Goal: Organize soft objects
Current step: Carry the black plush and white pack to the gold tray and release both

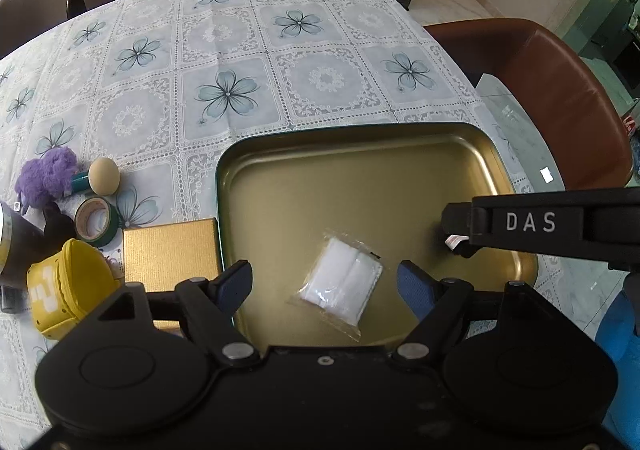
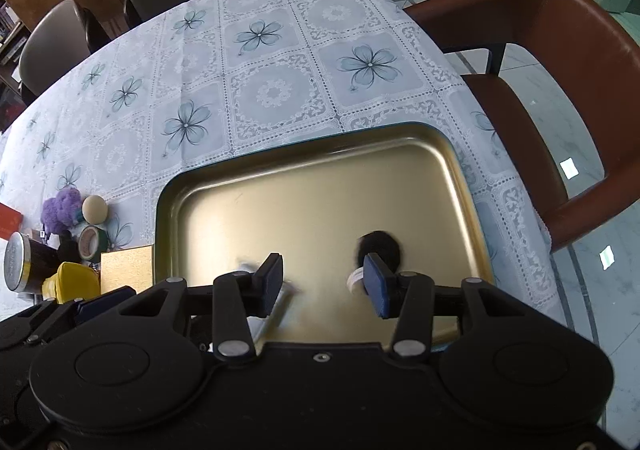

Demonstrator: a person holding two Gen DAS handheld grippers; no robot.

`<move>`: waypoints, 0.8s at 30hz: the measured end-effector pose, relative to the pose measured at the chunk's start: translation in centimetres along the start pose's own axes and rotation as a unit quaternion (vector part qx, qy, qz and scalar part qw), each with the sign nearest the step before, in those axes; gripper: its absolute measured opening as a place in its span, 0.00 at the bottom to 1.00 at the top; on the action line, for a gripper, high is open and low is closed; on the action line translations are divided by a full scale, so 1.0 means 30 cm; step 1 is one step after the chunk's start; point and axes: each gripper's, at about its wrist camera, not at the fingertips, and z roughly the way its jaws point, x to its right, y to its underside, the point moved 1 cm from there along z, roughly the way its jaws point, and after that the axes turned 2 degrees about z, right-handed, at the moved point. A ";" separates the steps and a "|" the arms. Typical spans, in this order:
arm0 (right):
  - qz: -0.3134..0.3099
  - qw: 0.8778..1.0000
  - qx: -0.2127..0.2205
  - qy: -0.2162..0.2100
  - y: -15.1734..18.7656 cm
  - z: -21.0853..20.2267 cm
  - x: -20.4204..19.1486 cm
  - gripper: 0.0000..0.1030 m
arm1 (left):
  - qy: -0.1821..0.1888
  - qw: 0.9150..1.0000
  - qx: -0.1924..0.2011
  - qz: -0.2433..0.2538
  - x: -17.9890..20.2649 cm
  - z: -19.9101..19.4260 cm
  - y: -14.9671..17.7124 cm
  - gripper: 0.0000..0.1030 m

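Covering table point(image 1: 224, 62), floral cloth, gold tray point(image 1: 320, 178) w/ brown chair point(image 1: 560, 90)

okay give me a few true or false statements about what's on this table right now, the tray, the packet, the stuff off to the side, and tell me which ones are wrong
1. A clear packet with white padding lies inside the gold tray. True.
2. The left gripper is clamped on that packet. False: its jaws stand apart, and the packet lies loose between them.
3. The purple fluffy toy sits in the tray. False: it is on the tablecloth, beside the tray.
4. A roll of green tape lies near a gold box. True.
5. The brown chair stands at the table's edge. True.
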 end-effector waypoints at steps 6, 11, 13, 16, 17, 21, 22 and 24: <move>-0.005 0.999 -0.006 -0.032 -0.002 0.011 -0.009 0.46 | -0.021 1.000 -0.009 -0.011 -0.009 0.001 0.016 0.79; -0.015 0.999 0.010 -0.047 -0.015 -0.003 -0.002 0.46 | -0.029 0.999 -0.022 -0.036 -0.034 0.009 0.018 0.79; -0.006 0.998 0.012 -0.057 -0.019 -0.007 0.018 0.46 | -0.028 0.998 -0.026 -0.049 -0.045 0.005 0.016 0.79; 0.015 0.998 0.013 -0.068 -0.024 -0.007 0.059 0.46 | -0.031 0.997 -0.031 -0.063 -0.053 -0.001 0.012 0.79; 0.021 0.997 0.011 -0.071 -0.024 -0.004 0.071 0.46 | -0.034 0.997 -0.032 -0.063 -0.052 -0.004 0.011 0.79; 0.039 0.995 -0.004 -0.087 -0.014 0.022 0.108 0.46 | -0.048 0.996 -0.041 -0.062 -0.040 -0.009 0.017 0.79; 0.042 0.995 -0.007 -0.090 -0.011 0.030 0.113 0.46 | -0.050 0.996 -0.045 -0.062 -0.037 -0.010 0.020 0.79; 0.044 0.994 -0.013 -0.095 -0.004 0.043 0.120 0.46 | -0.054 0.995 -0.052 -0.061 -0.031 -0.010 0.027 0.79</move>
